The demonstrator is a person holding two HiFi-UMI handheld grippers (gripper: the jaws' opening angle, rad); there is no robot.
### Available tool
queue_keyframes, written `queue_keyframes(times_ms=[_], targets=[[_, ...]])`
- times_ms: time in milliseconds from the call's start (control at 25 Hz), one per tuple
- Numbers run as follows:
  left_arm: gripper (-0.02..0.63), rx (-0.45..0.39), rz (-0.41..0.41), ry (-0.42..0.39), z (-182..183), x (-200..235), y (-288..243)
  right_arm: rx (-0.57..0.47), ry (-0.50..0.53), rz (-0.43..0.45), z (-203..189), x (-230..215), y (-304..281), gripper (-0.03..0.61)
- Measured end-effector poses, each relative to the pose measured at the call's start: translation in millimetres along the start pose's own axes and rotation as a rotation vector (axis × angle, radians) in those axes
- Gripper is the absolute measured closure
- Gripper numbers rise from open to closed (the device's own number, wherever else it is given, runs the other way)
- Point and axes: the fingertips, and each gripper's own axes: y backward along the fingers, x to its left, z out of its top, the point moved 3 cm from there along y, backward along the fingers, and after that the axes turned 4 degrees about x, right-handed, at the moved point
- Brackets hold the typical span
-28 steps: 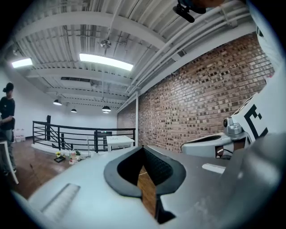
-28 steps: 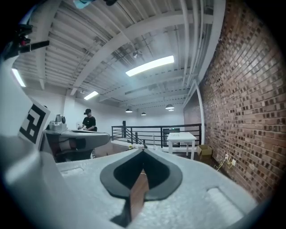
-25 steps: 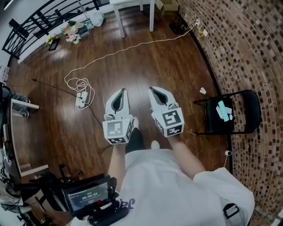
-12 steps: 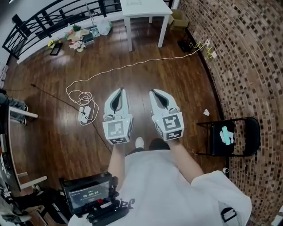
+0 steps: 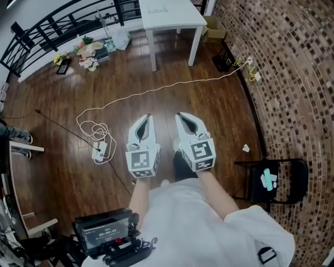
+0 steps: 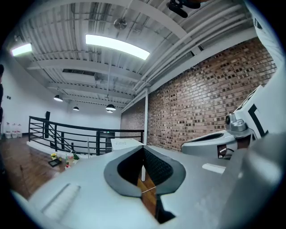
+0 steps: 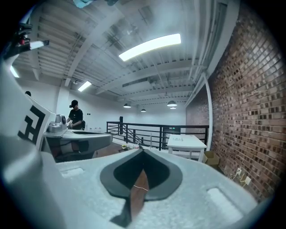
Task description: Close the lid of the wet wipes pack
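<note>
No wet wipes pack is clearly recognisable. A flat pale item lies on the white table far ahead, too small to identify. A teal and white object lies on a black folding chair at the right. My left gripper and right gripper are held side by side over the wooden floor, both shut and empty. In the left gripper view the left gripper has its tips together. In the right gripper view the right gripper points toward the white table.
A white cable runs across the floor to a power strip. A black railing is at the back left, a brick wall on the right, a cardboard box by the table. A person stands far off.
The white table has come nearer and more fully into the head view. The black chair has slid lower in the picture. Both grippers stay shut, side by side.
</note>
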Motion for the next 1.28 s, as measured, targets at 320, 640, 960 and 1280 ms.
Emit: queue_keyframes(times_ms=[320, 640, 960, 1280], targets=[[0.598, -0.033, 0.024, -0.037, 56, 22, -164, -0.072, 0.003, 0.051, 71, -105, -120, 0.588], [0.598, 0.012, 0.01, -0.084, 64, 15, -276, 0.003, -0.097, 0.003, 60, -211, -194, 0.587], [0.598, 0.043, 0.011, -0.041, 54, 58, -390, 0.04, -0.08, -0.007, 55, -269, -282, 0.588], [0.598, 0.025, -0.026, 0.001, 78, 142, -546, 0.067, -0.014, 0.0, 96, -326, -439, 0.588]])
